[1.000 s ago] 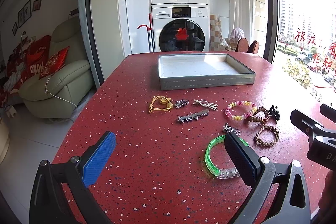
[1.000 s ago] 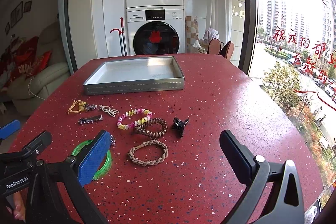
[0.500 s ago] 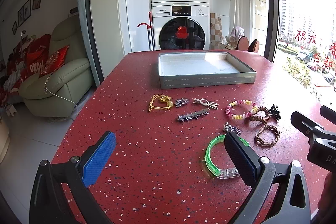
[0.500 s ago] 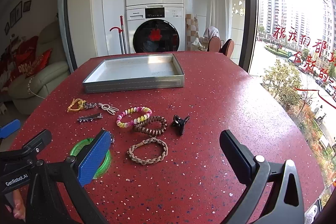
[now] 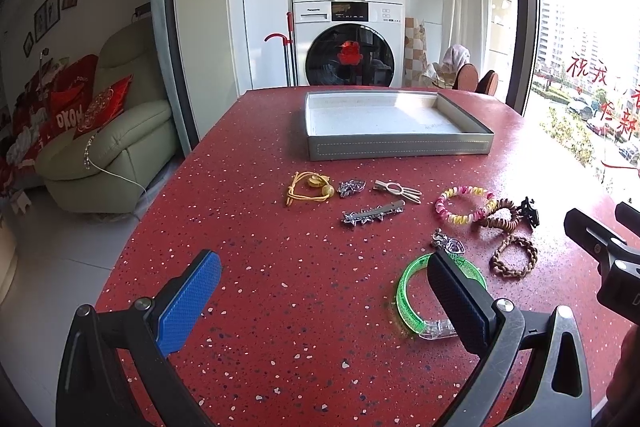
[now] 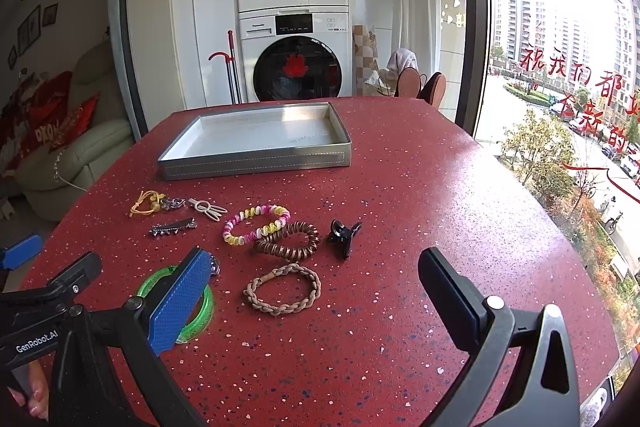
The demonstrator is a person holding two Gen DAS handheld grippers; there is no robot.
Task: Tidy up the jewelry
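Several jewelry pieces lie on the red speckled table (image 5: 280,307) in front of an empty grey tray (image 5: 396,143): a yellow cord tie (image 5: 308,187), a silver spiked clip (image 5: 372,214), a beige clip (image 5: 398,189), a pink-yellow bracelet (image 6: 256,223), a brown coil tie (image 6: 288,241), a black claw clip (image 6: 344,233), a braided band (image 6: 282,295) and a green bangle (image 5: 404,295). My left gripper (image 5: 324,287) hovers open near the front edge, its right finger over the bangle. My right gripper (image 6: 316,283) is open above the braided band.
Stacked washing machines (image 5: 346,27) stand behind the table. A pale armchair with red cushions (image 5: 104,139) is on the left, a window (image 6: 560,67) on the right. A hand (image 6: 28,395) holds the left gripper's handle.
Both grippers have stayed open and almost still; the view has shifted only slightly. No piece of jewelry has moved.
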